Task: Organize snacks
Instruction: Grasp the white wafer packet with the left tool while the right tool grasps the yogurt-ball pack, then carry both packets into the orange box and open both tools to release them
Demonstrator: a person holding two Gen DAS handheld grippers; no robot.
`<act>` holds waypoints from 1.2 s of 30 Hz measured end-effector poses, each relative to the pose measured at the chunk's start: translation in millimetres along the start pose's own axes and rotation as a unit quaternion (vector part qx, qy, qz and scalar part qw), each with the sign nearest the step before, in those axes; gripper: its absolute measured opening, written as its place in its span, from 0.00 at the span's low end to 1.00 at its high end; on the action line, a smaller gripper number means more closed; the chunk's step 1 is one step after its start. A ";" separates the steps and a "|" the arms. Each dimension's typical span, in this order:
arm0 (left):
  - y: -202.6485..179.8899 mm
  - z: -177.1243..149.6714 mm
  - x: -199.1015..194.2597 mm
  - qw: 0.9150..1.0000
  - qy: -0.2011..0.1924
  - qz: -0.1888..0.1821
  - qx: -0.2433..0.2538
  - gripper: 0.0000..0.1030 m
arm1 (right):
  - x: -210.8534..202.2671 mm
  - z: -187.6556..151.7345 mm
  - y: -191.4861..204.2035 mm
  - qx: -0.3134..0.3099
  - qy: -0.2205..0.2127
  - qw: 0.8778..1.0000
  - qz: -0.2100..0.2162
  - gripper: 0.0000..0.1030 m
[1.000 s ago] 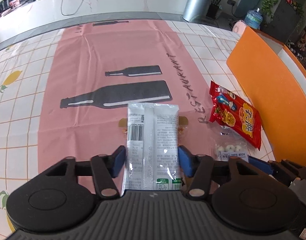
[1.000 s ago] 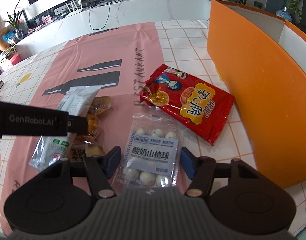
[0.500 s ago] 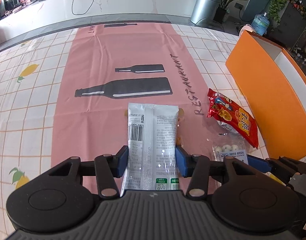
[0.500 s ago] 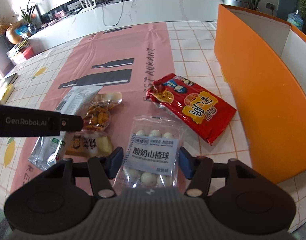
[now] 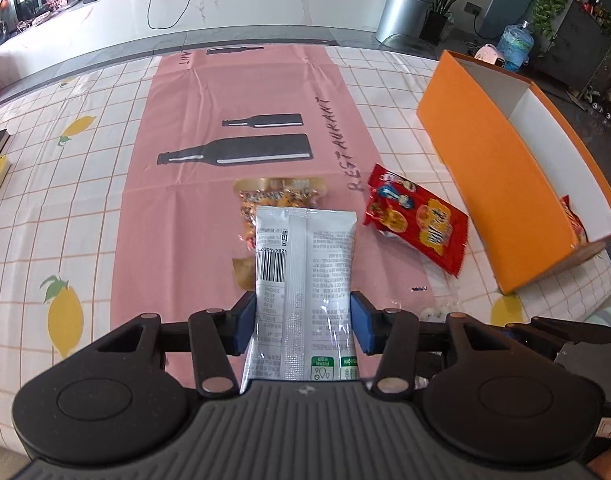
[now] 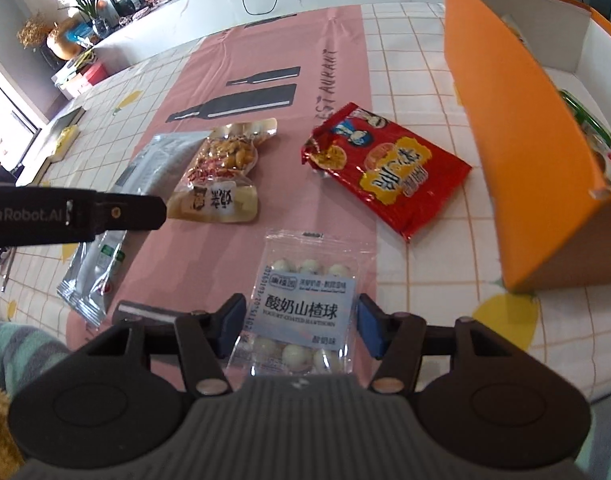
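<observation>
Right wrist view, biggest first: orange box [image 6: 517,128] sits off to the right of both your grippers, open top, a few packets already inside at the near end. Red snack bag [image 6: 389,168] lies flat between the box and the pink runner [image 6: 265,60], near the box wall. Peanut pack [image 6: 221,176] is flat on the runner, left of it.

Your right gripper [image 6: 301,324] is closed onto the hawthorn-ball packet [image 6: 305,304], pads touching both side edges, long axis running straight out along the fingers. Your left gripper [image 5: 303,320] pinches the white packet [image 5: 305,276] the same way, long axis forward.

Key relation: box is to the right, right hand is nearer. I'd drop the hawthorn balls first, then bring the left across so the arms don't cross.
</observation>
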State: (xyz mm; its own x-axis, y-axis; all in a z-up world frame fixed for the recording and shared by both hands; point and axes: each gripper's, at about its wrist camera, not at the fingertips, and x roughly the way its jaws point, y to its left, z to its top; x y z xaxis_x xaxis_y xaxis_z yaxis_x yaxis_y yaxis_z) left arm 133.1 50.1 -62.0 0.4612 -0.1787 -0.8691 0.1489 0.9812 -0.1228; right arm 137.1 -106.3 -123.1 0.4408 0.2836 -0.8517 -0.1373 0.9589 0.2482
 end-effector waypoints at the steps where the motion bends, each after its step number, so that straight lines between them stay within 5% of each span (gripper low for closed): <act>1: -4.0 -3.1 -4.2 1.000 -0.001 0.000 0.000 0.54 | -6.5 -2.8 -2.7 0.002 -0.005 1.000 0.004 0.56; 10: -47.4 -6.6 -42.6 0.999 -0.033 -0.016 0.021 0.54 | -91.8 -7.7 -28.8 -0.023 -0.083 0.996 0.003 0.56; 24: -162.5 41.3 -71.0 0.986 -0.088 -0.073 0.123 0.54 | -209.0 23.4 -103.6 -0.029 -0.188 0.981 -0.043 0.55; 30: -206.2 68.4 -65.8 0.978 -0.095 -0.084 0.168 0.54 | -222.4 46.1 -143.2 -0.056 -0.182 0.979 -0.065 0.55; 36: -240.5 90.4 -36.3 0.969 -0.073 -0.072 0.224 0.54 | -202.2 72.5 -185.5 -0.087 -0.130 0.986 -0.064 0.55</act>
State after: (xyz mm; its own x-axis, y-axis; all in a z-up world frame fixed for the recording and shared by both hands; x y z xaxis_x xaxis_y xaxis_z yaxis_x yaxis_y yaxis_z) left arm 159.6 -186.0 42.4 0.5221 -0.3515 -0.7771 0.5702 0.8214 0.0115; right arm 137.7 -341.0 36.5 0.6744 0.1741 -0.7176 -0.2054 0.9777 0.0442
